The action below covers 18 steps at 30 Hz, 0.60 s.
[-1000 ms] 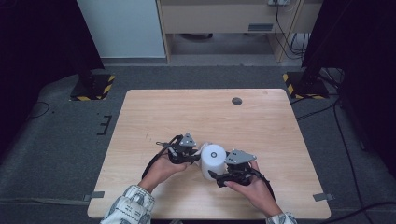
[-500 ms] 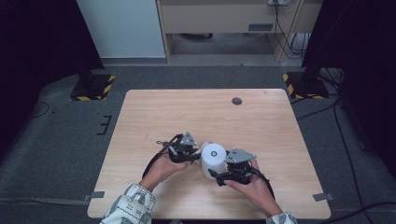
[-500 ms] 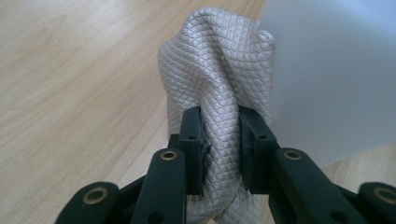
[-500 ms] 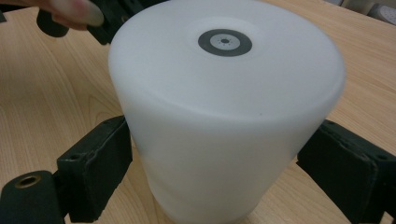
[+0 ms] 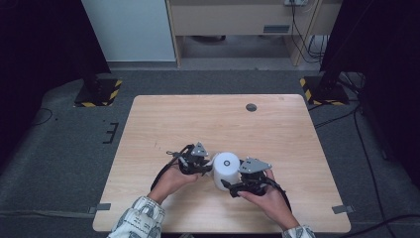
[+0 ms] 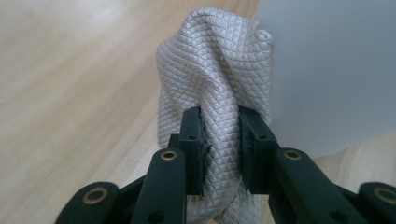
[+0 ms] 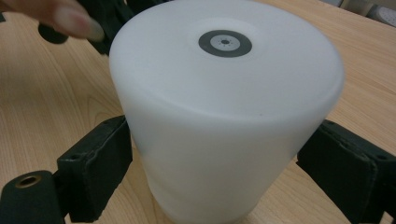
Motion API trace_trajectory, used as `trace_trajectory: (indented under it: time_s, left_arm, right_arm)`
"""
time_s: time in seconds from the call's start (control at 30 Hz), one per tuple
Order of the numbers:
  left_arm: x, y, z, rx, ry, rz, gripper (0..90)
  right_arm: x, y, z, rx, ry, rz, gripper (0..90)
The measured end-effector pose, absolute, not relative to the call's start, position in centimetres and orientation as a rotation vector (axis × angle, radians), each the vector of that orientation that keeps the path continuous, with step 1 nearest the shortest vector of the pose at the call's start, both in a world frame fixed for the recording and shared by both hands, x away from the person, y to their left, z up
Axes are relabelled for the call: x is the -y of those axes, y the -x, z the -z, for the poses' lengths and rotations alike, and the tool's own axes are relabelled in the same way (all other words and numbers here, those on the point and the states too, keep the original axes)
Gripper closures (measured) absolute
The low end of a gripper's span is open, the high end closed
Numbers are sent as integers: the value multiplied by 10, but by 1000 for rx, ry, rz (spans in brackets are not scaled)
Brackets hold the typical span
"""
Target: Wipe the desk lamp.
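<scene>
A white cylinder with a small dark round mark on its top stands upright near the table's front middle. My right gripper is shut on its lower body; in the right gripper view the pads press both sides of the cylinder. My left gripper sits against the cylinder's left side. In the left gripper view it is shut on a twisted strip of quilted white cloth, which rises beside the cylinder's wall.
A small dark disc lies on the wooden table near its far edge. Yellow-black striped stand bases flank the table on the floor. A fingertip of the left hand shows beyond the cylinder.
</scene>
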<state>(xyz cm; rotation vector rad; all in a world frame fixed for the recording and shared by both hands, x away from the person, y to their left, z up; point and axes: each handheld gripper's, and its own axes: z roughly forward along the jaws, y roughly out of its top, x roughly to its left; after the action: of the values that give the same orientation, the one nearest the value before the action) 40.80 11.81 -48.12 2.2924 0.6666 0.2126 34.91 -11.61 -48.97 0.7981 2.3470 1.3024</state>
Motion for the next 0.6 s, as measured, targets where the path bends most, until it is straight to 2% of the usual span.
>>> trace_trajectory:
  time_s: [0.13, 0.4, 0.6]
  left_arm:
    - [-118, -407, 466, -657, -2263, -246, 730]
    - [-120, -395, 478, -666, -2293, -232, 730]
    - [-132, -378, 460, -648, -2240, -225, 728]
  right_arm:
    - [116, -349, 489, -2344, -805, -1307, 109]
    - [116, -349, 489, -2340, -810, -1317, 105]
    - [118, -348, 488, -2339, -808, -1309, 107]
